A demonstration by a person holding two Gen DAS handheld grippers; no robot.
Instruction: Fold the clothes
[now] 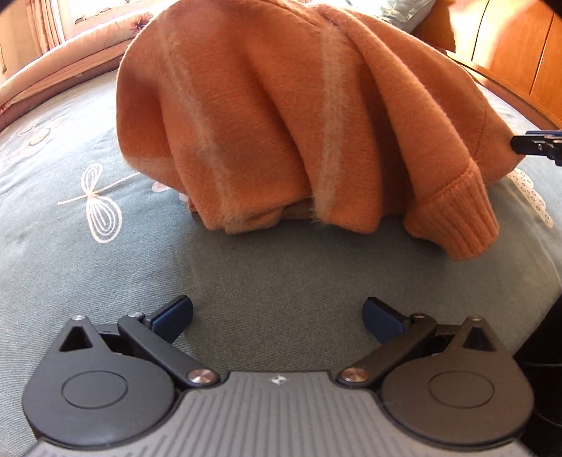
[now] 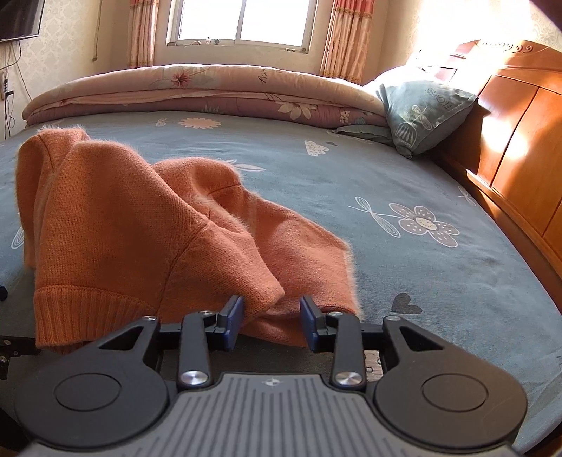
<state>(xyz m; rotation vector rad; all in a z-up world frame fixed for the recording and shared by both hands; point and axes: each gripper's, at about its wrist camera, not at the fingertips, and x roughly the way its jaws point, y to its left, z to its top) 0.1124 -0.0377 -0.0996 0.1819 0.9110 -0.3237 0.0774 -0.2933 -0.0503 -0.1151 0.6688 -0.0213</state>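
An orange knit sweater [image 1: 281, 116] with pale stripes lies bunched on the grey-green bed sheet [image 1: 281, 274]. A ribbed cuff [image 1: 456, 221] hangs at its near right. My left gripper [image 1: 277, 318] is open and empty, a short way in front of the sweater. In the right wrist view the sweater [image 2: 123, 228] lies crumpled ahead and to the left. My right gripper [image 2: 271, 321] is open, with a fold of the sweater's edge lying between its jaws. The right gripper's tip also shows in the left wrist view [image 1: 537, 144] at the sweater's right side.
A folded floral quilt [image 2: 210, 91] lies along the far side of the bed. A grey-green pillow [image 2: 421, 112] leans against the wooden headboard [image 2: 520, 151] on the right. A window [image 2: 242, 21] with curtains is behind.
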